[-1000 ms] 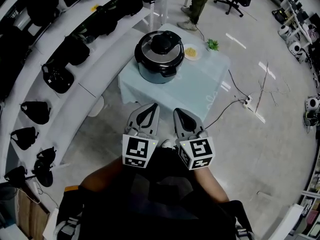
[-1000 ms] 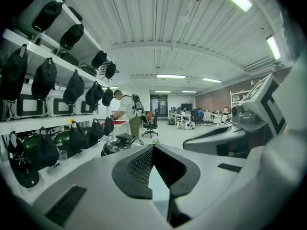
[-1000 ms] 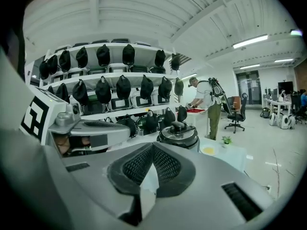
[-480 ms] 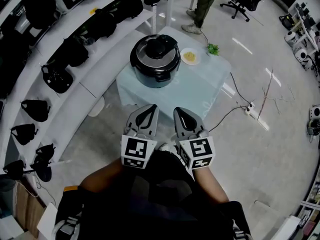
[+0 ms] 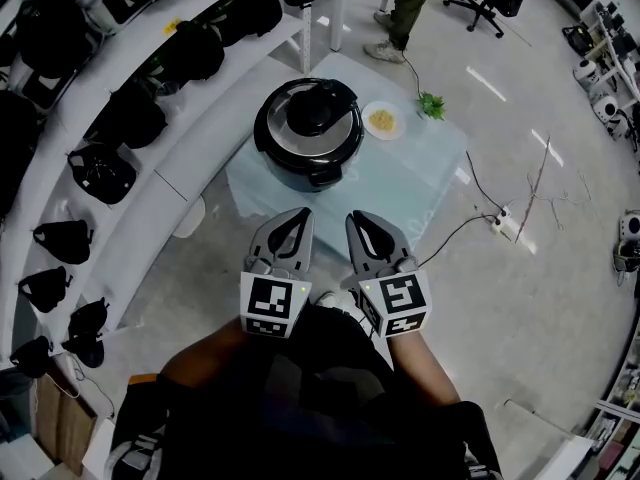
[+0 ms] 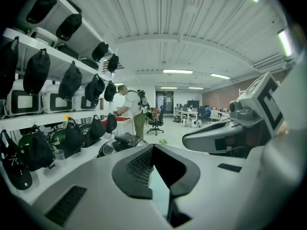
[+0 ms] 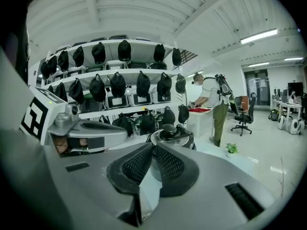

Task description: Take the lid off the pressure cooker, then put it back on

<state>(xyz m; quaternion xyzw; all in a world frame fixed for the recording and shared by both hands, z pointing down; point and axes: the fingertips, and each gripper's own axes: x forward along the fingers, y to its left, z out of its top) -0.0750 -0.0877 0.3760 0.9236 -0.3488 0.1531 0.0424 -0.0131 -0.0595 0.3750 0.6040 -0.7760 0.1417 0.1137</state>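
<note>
**Head view:** The pressure cooker (image 5: 308,133) is standing on a small table (image 5: 430,173) draped in pale cloth. Its lid (image 5: 285,128) is seated on top and the black knob (image 5: 313,108) is at its centre. A plate (image 5: 382,120) and a little plant (image 5: 432,104) are lying just beyond it. The left gripper (image 5: 302,211) and right gripper (image 5: 352,215) are being carried side by side close to the person's body. Both are short of the table's near edge, each with its jaws pressed together and nothing between them. The cooker and table are now sitting larger and lower in the frame than a second ago. Meanwhile the grippers are holding the same pose, so the person is walking up to the table. For the task, that suggests the approach is nearly done but the lid has not been touched.

**Left gripper view:** The jaws are meeting tip to tip, empty. The cooker is peeking over the left jaw, well beyond it, and the other gripper is riding alongside at the right. A bystander (image 6: 129,110) is bending over a far table (taking no part in the job), with bag-lined shelves (image 6: 57,121) to the left.

**Right gripper view:** These jaws are likewise closed on nothing. The lid and knob are rising straight behind the tips, lined up but still apart. By the look of it, the jaws will need to spread before either gripper can take hold of the lid.
</note>
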